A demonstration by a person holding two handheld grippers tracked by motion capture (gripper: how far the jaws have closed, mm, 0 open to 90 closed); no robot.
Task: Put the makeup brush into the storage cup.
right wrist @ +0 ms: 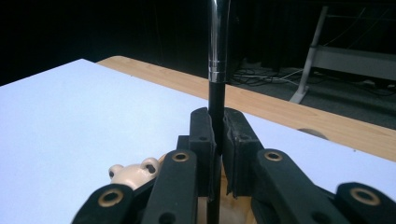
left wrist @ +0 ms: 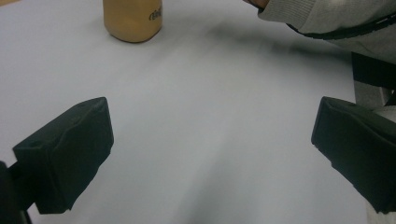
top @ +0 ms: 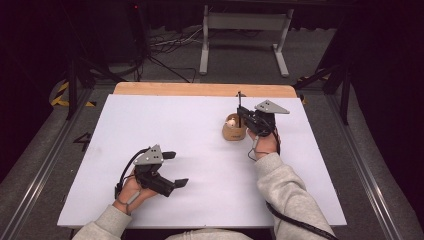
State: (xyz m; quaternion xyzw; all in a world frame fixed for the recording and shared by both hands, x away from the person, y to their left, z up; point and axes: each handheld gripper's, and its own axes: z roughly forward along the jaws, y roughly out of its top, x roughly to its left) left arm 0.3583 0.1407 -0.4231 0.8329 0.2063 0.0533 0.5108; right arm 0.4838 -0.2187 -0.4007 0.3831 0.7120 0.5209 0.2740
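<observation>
Now right gripper [right wrist: 218, 154] clamps upright black-and-chrome rod [right wrist: 216, 70] above tan cup [top: 233, 132]; left gripper [top: 175, 170] wide, empty

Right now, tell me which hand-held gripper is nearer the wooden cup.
Right. The right hand-held gripper stands over the wooden cup, clamping a thin rod. The left hand-held gripper rests open, well apart.

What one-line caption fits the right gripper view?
Right gripper shut on an upright black-and-chrome pen above a wooden cup, beside a small cream figure.
</observation>
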